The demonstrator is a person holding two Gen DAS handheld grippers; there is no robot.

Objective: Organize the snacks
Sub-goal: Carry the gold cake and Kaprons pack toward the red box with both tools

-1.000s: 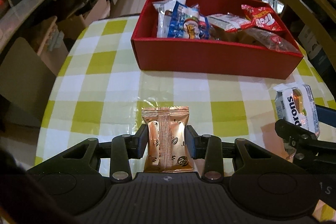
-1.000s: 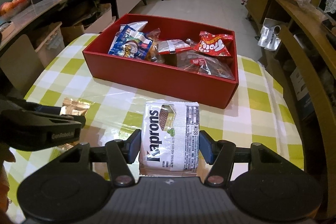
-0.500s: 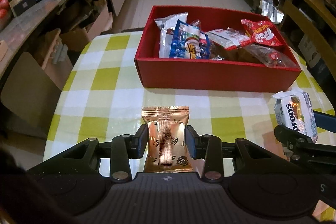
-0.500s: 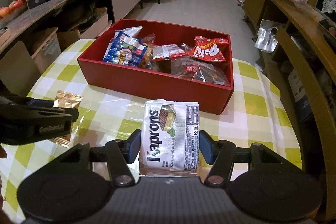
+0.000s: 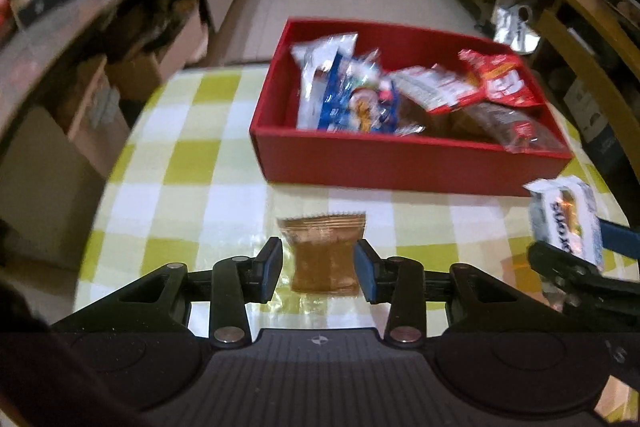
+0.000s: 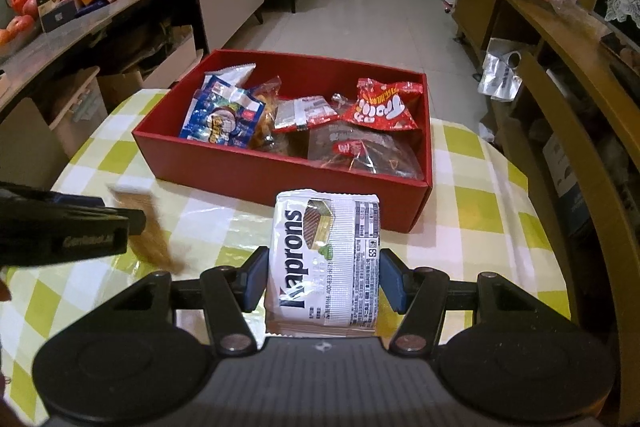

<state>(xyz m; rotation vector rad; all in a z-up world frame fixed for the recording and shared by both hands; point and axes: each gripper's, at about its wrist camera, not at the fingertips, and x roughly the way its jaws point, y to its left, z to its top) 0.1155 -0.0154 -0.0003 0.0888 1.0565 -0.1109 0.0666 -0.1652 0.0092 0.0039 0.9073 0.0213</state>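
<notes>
Several snacks already lie in the red box (image 6: 280, 167). Two remain outside: the left gripper (image 5: 319, 267) pinches a gold packet (image 5: 322, 251), the right gripper (image 6: 324, 281) clamps a white wafer pack (image 6: 324, 259).

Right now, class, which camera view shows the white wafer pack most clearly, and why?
The right wrist view: the white wafer pack fills the centre, sharp, its printing readable, clamped in the right gripper. The left wrist view catches it only at the right edge, small, blurred and partly covered by that gripper.
</notes>
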